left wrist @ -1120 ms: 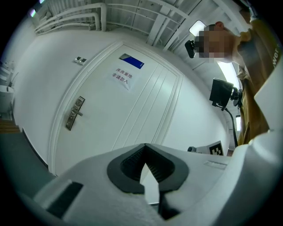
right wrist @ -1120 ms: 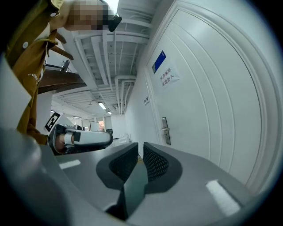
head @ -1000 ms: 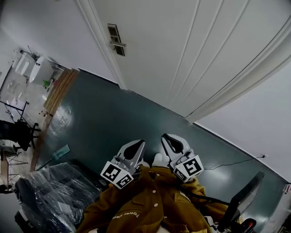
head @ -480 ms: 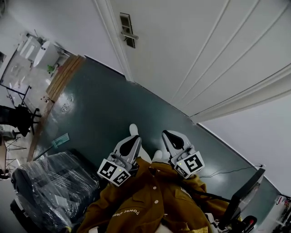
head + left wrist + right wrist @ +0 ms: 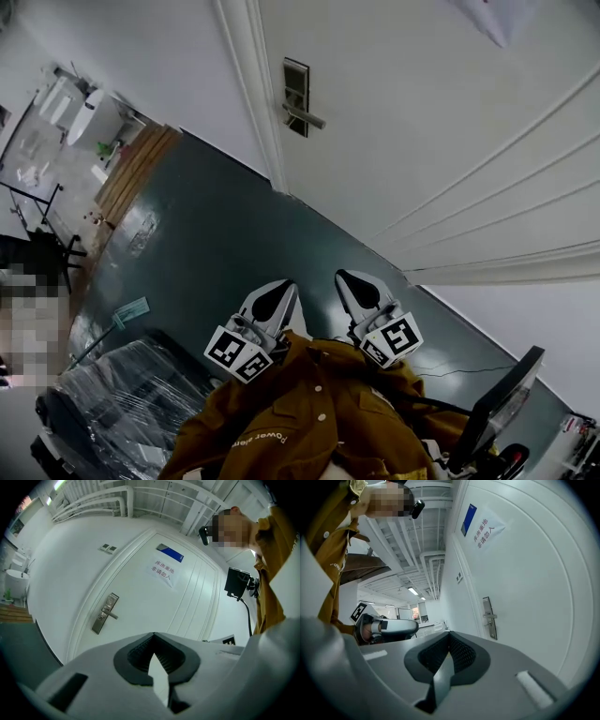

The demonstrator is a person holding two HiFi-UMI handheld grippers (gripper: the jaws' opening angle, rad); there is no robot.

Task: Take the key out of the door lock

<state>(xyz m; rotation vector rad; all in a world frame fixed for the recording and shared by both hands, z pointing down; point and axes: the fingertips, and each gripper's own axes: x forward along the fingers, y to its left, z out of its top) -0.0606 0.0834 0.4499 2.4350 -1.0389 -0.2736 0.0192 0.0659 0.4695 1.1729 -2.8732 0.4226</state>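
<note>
Evidently unready, the white left gripper (image 5: 273,302) and right gripper (image 5: 359,292) hang closed and empty, well apart from the silver lock plate (image 5: 296,96) (key too small to see) at the edge of the white door (image 5: 441,131).

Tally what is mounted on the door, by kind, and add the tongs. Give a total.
Lock plate with lever handle: 1
Paper notice: 1
Blue sign: 1
Tongs: 2 (left tongs, right tongs, both shut and empty)
Total: 5
</note>
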